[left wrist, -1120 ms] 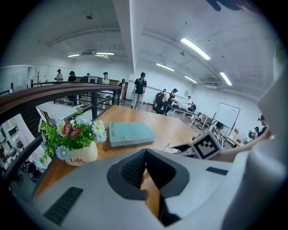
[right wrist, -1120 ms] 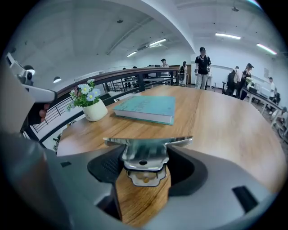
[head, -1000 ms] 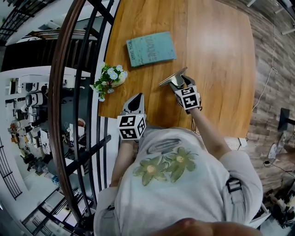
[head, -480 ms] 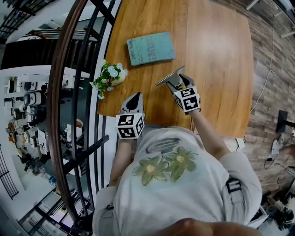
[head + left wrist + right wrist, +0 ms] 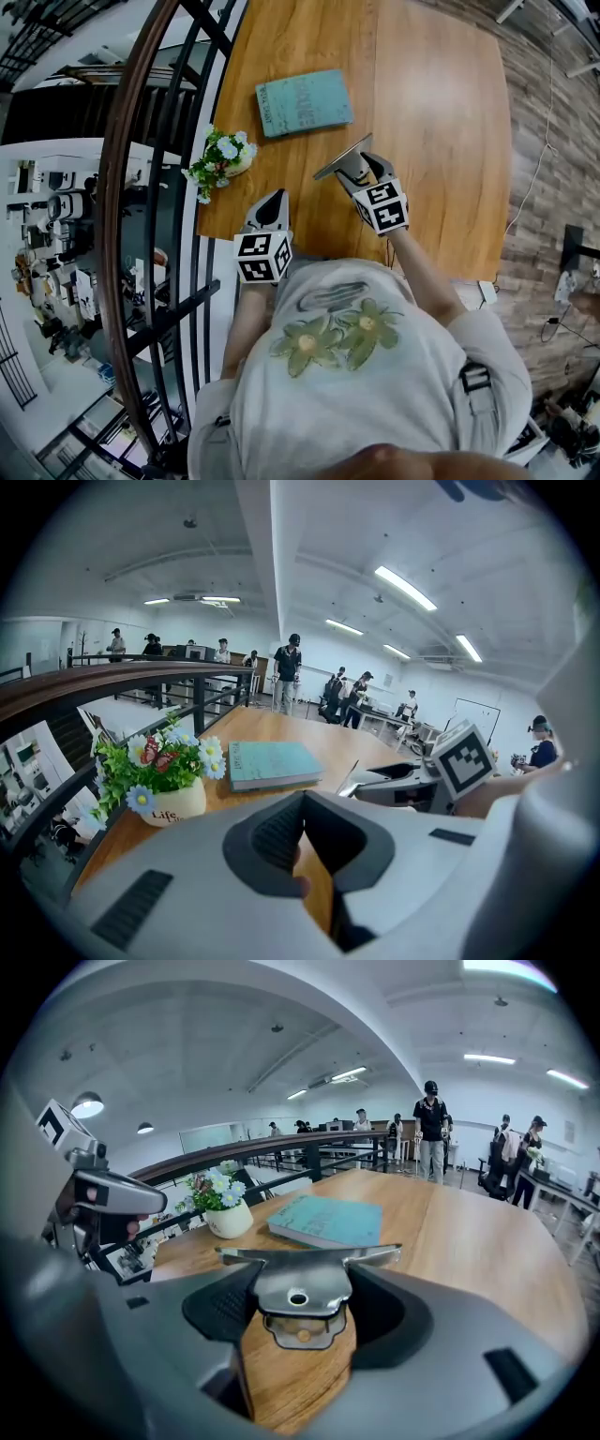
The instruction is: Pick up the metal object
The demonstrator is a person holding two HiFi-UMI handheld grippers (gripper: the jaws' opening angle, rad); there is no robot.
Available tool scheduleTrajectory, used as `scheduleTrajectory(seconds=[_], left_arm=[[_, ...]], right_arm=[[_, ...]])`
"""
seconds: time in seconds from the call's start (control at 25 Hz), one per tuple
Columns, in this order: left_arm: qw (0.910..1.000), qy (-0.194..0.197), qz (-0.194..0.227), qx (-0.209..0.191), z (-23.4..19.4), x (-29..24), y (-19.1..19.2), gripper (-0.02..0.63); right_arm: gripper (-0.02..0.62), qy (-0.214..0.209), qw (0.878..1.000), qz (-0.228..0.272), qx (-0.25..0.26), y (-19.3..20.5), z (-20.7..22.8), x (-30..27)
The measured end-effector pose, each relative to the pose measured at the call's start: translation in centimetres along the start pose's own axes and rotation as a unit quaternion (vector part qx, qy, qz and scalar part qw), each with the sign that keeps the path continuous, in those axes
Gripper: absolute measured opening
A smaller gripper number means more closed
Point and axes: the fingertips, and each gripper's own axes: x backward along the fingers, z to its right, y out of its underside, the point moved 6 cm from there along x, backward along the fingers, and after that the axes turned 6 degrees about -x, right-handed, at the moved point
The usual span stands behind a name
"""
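Observation:
The metal object (image 5: 339, 157) is a thin shiny plate with a hole (image 5: 309, 1260), held off the wooden table (image 5: 441, 112). My right gripper (image 5: 360, 170) is shut on it, the jaws pinching its tab from both sides (image 5: 298, 1290). The plate's flat edge points toward the teal book (image 5: 302, 101). My left gripper (image 5: 273, 212) hangs at the table's near edge, to the left of the right one. Its jaws meet at the tips with nothing between them (image 5: 302, 799). In the left gripper view the right gripper (image 5: 412, 780) and the plate (image 5: 350, 778) show at right.
A small white pot of flowers (image 5: 221, 157) stands at the table's left edge by a dark railing (image 5: 141, 187). The teal book (image 5: 328, 1221) lies beyond the plate. Bare wood stretches to the right. People stand far off in the hall.
The right gripper with the plate has drifted slightly left and away from me. The left gripper has barely moved.

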Motion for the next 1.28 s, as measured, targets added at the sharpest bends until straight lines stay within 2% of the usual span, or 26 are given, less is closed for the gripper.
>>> scheduleTrajectory(seconds=[0.32, 0.64, 1.28], left_arm=[[1.0000, -0.001, 0.004, -0.004, -0.1, 0.1, -0.2, 0.015], [1.0000, -0.001, 0.003, -0.009, -0.1, 0.1, -0.4, 0.015], [0.9999, -0.003, 0.008, -0.009, -0.3, 0.4, -0.4, 0.015]], right_arm=[[0.293, -0.014, 1.000, 0.022, 0.004, -1.2, -0.9, 1.6], [0.293, -0.023, 0.998, 0.042, 0.038, -2.8, -1.9, 3.0], [0.293, -0.044, 0.995, 0.076, 0.051, -5.3, -3.5, 5.1]])
